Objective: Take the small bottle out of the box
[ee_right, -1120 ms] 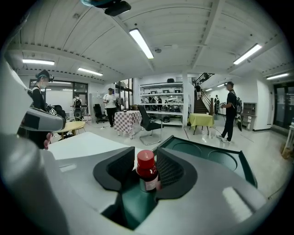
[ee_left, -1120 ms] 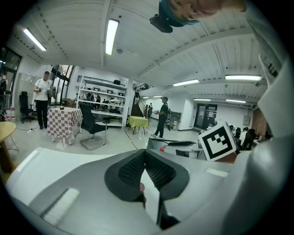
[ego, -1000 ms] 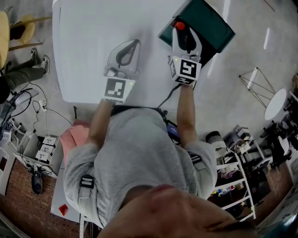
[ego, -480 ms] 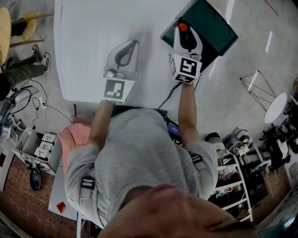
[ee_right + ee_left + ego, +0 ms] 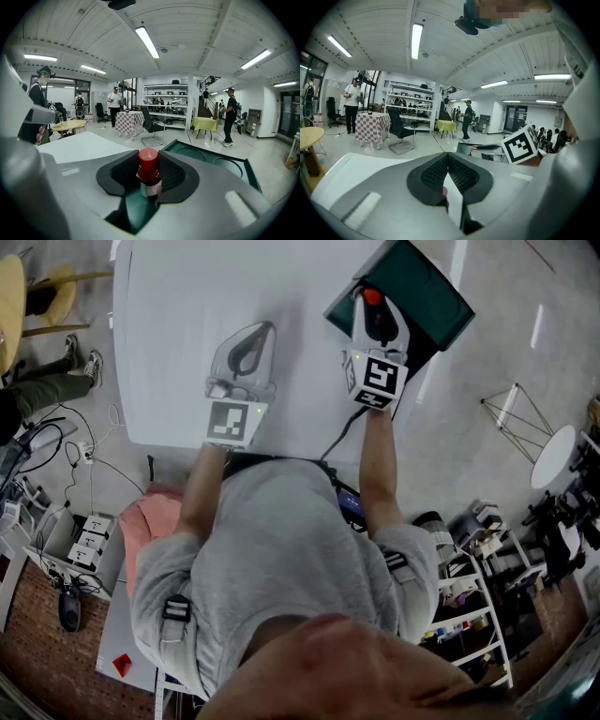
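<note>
The small bottle (image 5: 149,177), with a red cap and a pale label, stands upright in the dark green box (image 5: 212,160) at the white table's (image 5: 187,296) right edge. My right gripper (image 5: 149,164) reaches over the box wall. Its jaws have just been closing, and the pads now press the bottle from both sides. From the head view, the red cap of the bottle (image 5: 371,297) shows between the jaws of the right gripper (image 5: 372,306) above the box (image 5: 427,292). My left gripper (image 5: 264,329) rests over the bare table, shut and empty, and in its own view the left gripper (image 5: 447,158) has its tips meeting.
The box has round recesses (image 5: 225,165) behind the bottle. Cables and power strips (image 5: 89,535) lie on the floor at the left, and a shelf cart (image 5: 469,596) stands at the right. A seated person's legs (image 5: 52,381) are at the far left.
The right jaws have drawn in around the bottle's red cap at the box. The left gripper has kept its place on the table.
</note>
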`<state>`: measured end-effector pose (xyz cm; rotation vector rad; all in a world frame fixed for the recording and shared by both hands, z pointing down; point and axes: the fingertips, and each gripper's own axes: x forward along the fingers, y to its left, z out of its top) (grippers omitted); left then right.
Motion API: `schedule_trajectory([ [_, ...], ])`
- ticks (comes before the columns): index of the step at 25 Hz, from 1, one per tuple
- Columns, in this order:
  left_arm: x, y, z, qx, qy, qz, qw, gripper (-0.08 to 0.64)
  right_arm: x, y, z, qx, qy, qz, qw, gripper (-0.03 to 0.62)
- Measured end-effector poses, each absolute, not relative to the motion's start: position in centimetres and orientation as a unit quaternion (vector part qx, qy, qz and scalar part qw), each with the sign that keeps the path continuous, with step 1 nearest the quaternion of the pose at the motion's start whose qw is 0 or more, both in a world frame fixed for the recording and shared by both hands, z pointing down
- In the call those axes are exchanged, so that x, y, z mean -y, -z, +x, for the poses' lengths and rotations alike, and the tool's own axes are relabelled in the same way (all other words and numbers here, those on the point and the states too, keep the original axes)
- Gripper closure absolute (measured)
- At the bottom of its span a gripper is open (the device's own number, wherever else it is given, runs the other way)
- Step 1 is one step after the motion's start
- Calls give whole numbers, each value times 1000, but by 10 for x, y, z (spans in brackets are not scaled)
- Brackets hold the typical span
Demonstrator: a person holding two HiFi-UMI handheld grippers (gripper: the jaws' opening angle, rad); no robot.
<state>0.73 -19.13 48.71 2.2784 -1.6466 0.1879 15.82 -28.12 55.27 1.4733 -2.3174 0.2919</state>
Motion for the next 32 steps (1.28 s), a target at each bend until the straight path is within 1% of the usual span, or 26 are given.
schedule_trajectory([
  [4, 188, -477, 7, 576, -61, 802, 149, 548, 279, -537, 160, 824, -95, 527, 183, 462],
  [9, 175, -471, 4, 564, -80, 812, 127, 548, 270, -513, 157, 828, -83, 529, 168, 462],
  [18, 156, -449, -9, 574, -62, 807, 121, 548, 248, -475, 146, 837, -64, 522, 148, 461],
  [32, 123, -418, -56, 606, -46, 789, 95, 548, 206, -434, 95, 863, -41, 486, 130, 462],
])
